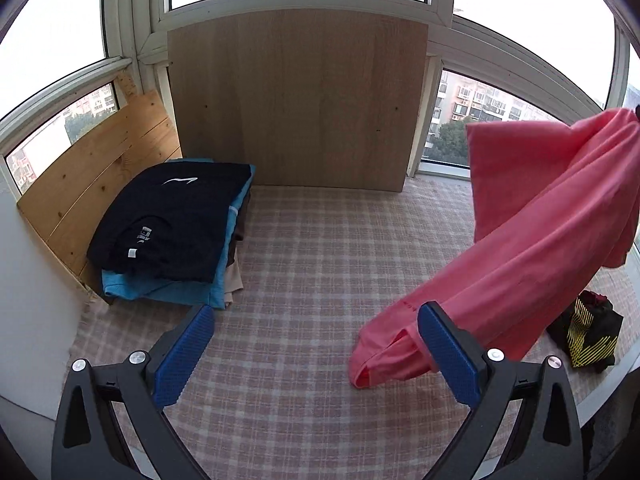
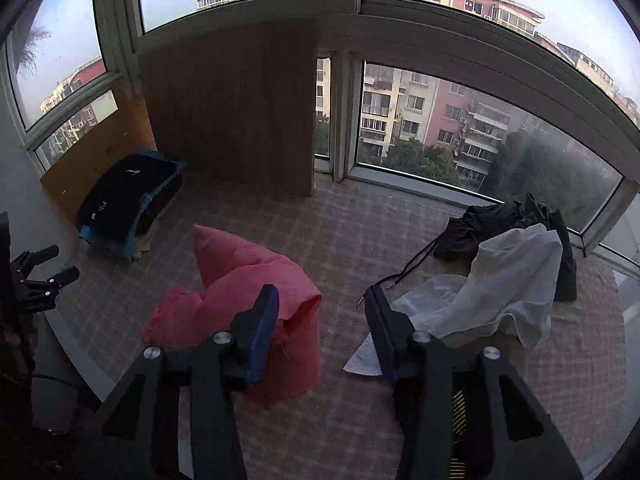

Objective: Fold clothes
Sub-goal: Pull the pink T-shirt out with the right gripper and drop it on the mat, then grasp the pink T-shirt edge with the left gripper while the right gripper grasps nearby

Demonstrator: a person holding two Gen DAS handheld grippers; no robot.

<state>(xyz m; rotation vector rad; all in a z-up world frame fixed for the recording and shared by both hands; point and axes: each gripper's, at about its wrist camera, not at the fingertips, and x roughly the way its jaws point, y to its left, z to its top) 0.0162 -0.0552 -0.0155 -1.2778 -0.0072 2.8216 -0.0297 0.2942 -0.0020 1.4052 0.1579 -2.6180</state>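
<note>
A pink garment [image 1: 532, 236] hangs stretched from the upper right down to the plaid-covered table [image 1: 312, 264]; its lower end lies just right of my left gripper [image 1: 316, 344], which is open and empty. In the right wrist view the pink garment [image 2: 256, 280] is bunched against the left finger of my right gripper [image 2: 322, 316]. The right jaws stand apart; whether they hold the cloth cannot be told. A stack of folded clothes [image 1: 172, 232], black on top of blue, sits at the far left, also in the right wrist view [image 2: 124, 204].
A wooden board [image 1: 296, 100] leans against the windows at the back, a pine panel [image 1: 100, 176] at the left. A white garment [image 2: 500, 292] and dark clothes [image 2: 508, 224] lie at the right. A black-and-yellow garment [image 1: 588, 332] lies near the table's right edge.
</note>
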